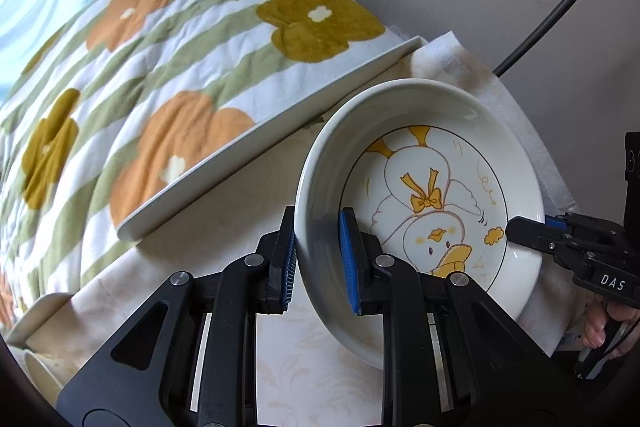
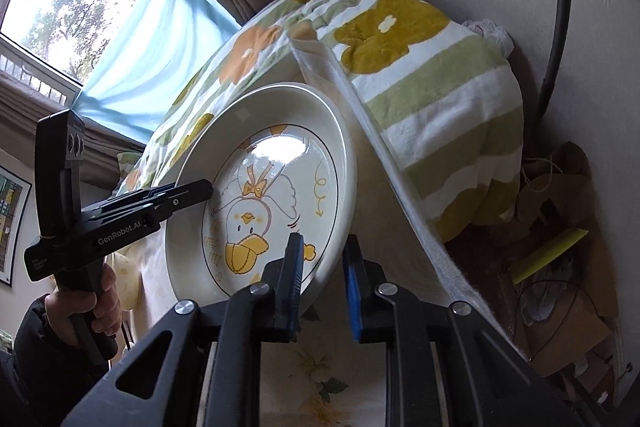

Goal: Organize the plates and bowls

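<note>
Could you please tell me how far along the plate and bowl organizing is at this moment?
Nothing visibly finished. In hand: the white ceramic duck-print plate is gripped at opposite rims by the left gripper and right gripper, tilted above the cream tablecloth. Left: placing it; pale dishes wait at the left edge.

We see the duck plate (image 1: 420, 187) as glazed ceramic — glossy and smooth, catching a bright window glare in the right wrist view. The left tool (image 1: 318, 259) is matt black plastic with ribbed blue rubbery pads (image 1: 347, 251) and small polished metal pins; the right tool (image 2: 322, 279) looks the same. The flowered blanket (image 1: 160, 67) is soft quilted cloth, matt and slightly fuzzy. The worktop (image 1: 312, 367) wears a smooth cream covering with a faint floral print — we cannot tell cloth from vinyl. The crinkled white sheet (image 1: 460, 67) looks like paper.
</note>
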`<act>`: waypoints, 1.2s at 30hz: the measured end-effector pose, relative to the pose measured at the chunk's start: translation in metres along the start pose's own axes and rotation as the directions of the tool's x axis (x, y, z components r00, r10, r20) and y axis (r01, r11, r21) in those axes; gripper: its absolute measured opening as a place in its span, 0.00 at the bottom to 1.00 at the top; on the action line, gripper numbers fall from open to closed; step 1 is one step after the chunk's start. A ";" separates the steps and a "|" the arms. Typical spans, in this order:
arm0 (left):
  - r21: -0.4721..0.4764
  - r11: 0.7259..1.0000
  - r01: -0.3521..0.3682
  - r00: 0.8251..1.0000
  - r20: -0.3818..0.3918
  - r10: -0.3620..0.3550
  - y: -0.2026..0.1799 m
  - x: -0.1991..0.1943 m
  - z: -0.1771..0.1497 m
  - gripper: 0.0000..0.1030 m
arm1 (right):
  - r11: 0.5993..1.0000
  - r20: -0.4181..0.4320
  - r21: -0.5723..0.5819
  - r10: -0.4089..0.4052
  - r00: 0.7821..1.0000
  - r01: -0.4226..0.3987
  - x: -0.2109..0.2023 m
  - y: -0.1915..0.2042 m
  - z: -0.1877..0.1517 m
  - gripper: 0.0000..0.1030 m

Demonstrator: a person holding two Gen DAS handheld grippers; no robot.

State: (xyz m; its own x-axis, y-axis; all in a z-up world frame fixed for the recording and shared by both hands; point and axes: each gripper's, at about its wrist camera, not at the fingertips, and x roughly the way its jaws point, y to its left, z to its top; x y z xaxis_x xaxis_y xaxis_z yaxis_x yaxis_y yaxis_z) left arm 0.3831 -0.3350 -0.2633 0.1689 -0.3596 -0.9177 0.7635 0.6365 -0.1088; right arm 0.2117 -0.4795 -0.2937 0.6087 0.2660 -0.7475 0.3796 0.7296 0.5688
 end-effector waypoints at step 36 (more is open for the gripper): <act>-0.441 0.887 -0.137 0.967 0.137 0.217 0.042 -0.249 -0.300 0.17 | 0.910 -0.227 -0.347 0.152 0.962 -0.226 -0.045 0.190 -0.148 0.17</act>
State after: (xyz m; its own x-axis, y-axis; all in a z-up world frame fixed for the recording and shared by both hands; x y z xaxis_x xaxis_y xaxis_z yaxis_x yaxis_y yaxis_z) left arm 0.1864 -0.0139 -0.1542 0.4140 -0.3029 -0.8584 0.3797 0.9145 -0.1396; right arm 0.1539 -0.2596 -0.2026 0.4849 0.5097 -0.7106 -0.0338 0.8229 0.5672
